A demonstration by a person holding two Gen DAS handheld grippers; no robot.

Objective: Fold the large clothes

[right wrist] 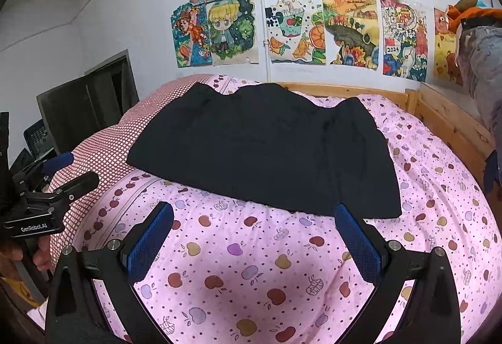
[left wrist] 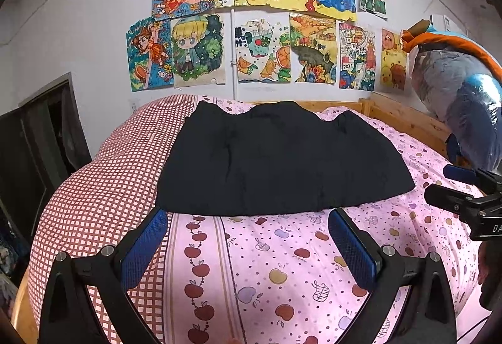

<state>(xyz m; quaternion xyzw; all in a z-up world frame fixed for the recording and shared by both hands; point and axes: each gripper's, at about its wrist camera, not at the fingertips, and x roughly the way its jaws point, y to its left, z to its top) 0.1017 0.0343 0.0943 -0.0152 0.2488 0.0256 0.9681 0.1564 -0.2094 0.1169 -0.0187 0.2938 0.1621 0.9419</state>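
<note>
A large black garment [left wrist: 279, 165] [right wrist: 266, 146] lies flat on the bed, folded into a wide block, its far edge wavy. My left gripper [left wrist: 248, 215] hovers open just before the garment's near edge, blue pads wide apart, nothing between them. My right gripper [right wrist: 254, 212] is also open, near the garment's near right corner, holding nothing. Each gripper shows at the edge of the other's view: the right gripper [left wrist: 455, 190] at the right of the left wrist view, the left gripper [right wrist: 59, 184] at the left of the right wrist view.
The bed carries a pink apple-print cover [left wrist: 282, 265] [right wrist: 251, 265] with a red checked part [left wrist: 94, 187] on the left. A wooden bed frame [right wrist: 448, 121] runs behind and right. Drawings [left wrist: 263, 30] cover the wall. A plastic-wrapped bundle [left wrist: 458, 111] sits at right, a dark cabinet [left wrist: 34, 149] at left.
</note>
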